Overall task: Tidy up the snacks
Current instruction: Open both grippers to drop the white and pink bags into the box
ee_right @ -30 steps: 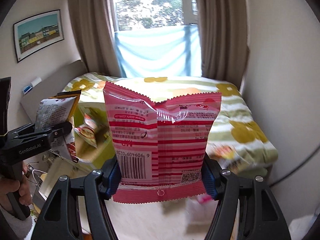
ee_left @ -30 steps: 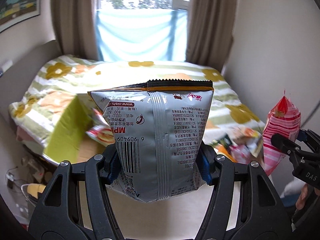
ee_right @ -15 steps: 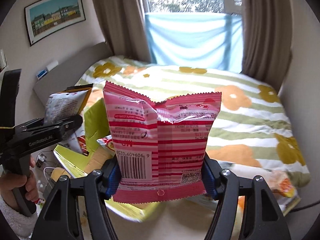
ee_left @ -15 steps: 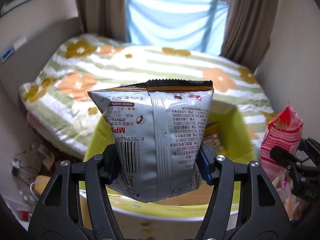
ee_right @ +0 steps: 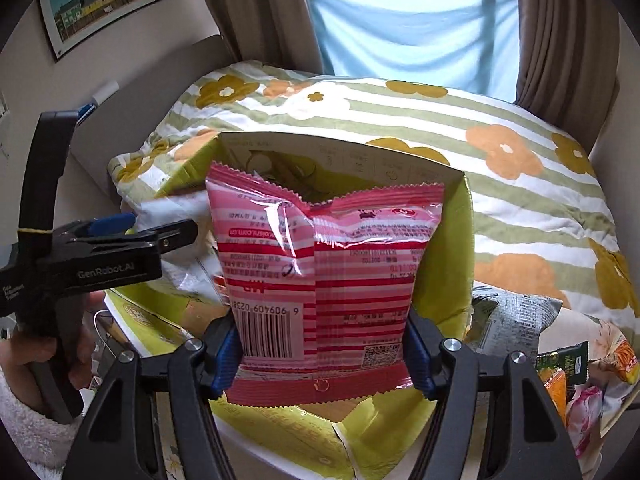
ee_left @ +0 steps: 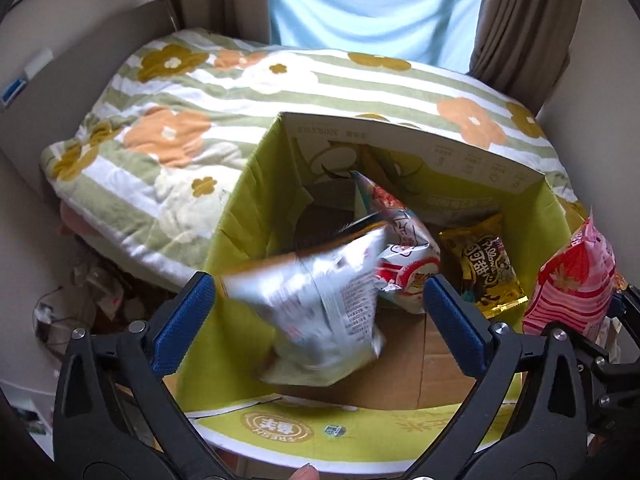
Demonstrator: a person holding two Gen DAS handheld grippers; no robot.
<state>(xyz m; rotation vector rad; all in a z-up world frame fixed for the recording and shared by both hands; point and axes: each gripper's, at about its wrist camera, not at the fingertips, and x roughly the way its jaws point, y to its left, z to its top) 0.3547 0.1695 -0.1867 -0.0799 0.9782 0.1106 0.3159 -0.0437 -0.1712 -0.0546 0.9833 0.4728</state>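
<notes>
My left gripper (ee_left: 320,316) is open above the green cardboard box (ee_left: 404,140). The silver snack bag (ee_left: 316,308) is blurred and tilted between the jaws, free of both pads, dropping into the box. A white-red bag (ee_left: 404,256) and a yellow bag (ee_left: 484,268) lie inside the box. My right gripper (ee_right: 326,348) is shut on the pink striped snack bag (ee_right: 324,280), held upright over the box's near right side (ee_right: 452,272). The pink bag also shows at the right edge of the left wrist view (ee_left: 572,280).
The box stands against a bed with a floral striped quilt (ee_left: 200,120). Several more snack bags (ee_right: 560,352) lie to the right of the box. Cables and clutter (ee_left: 88,288) lie on the floor at left. The left gripper body (ee_right: 100,256) is at left in the right wrist view.
My left gripper has opened and let go of the silver bag, which is tipping down into the box. Both grippers have moved forward over the box. The right still holds the pink bag.
</notes>
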